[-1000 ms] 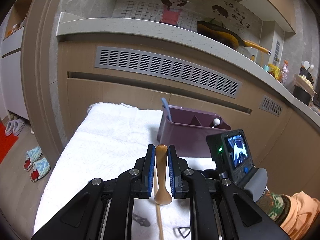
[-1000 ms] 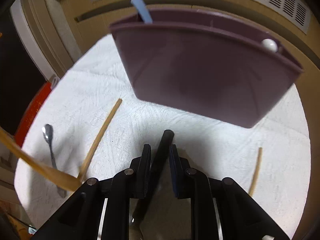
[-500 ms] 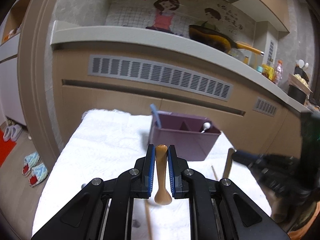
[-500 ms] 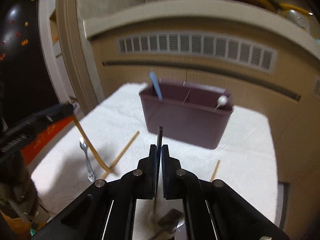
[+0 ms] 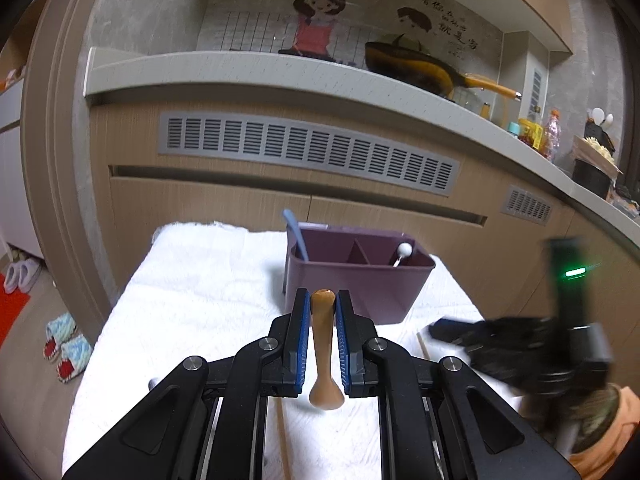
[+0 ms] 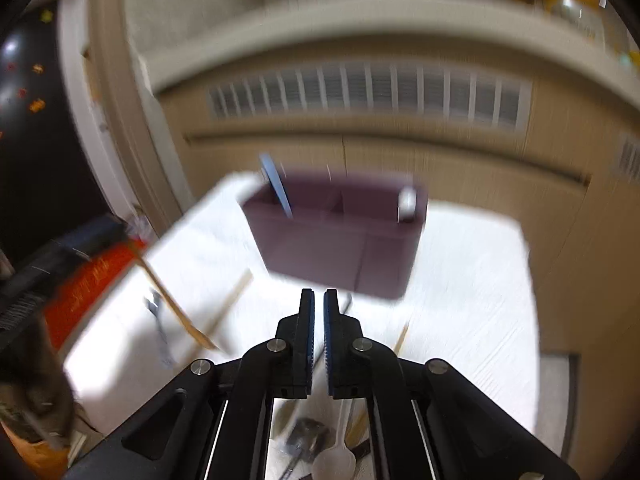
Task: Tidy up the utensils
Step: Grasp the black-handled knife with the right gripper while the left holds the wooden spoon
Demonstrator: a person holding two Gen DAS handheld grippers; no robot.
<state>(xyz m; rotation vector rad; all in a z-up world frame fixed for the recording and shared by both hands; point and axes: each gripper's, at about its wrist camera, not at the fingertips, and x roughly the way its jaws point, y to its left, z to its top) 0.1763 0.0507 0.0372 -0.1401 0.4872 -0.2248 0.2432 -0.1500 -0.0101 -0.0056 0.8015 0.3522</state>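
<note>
Two grippers up: left gripper (image 5: 322, 305) clamps a smooth wooden spoon (image 5: 322, 344) by its handle, short of the purple plastic caddy (image 5: 356, 280) on fuzzy white towel (image 5: 200, 292). Right gripper (image 6: 319, 308), jaws just parting, narrow gap, nothing between them.

Glossy brown plastic-looking spoon handle (image 5: 321, 332); matt purple plastic caddy (image 5: 352, 280); rough white cloth towel (image 5: 192, 300); wood chopstick (image 6: 230, 304).
</note>
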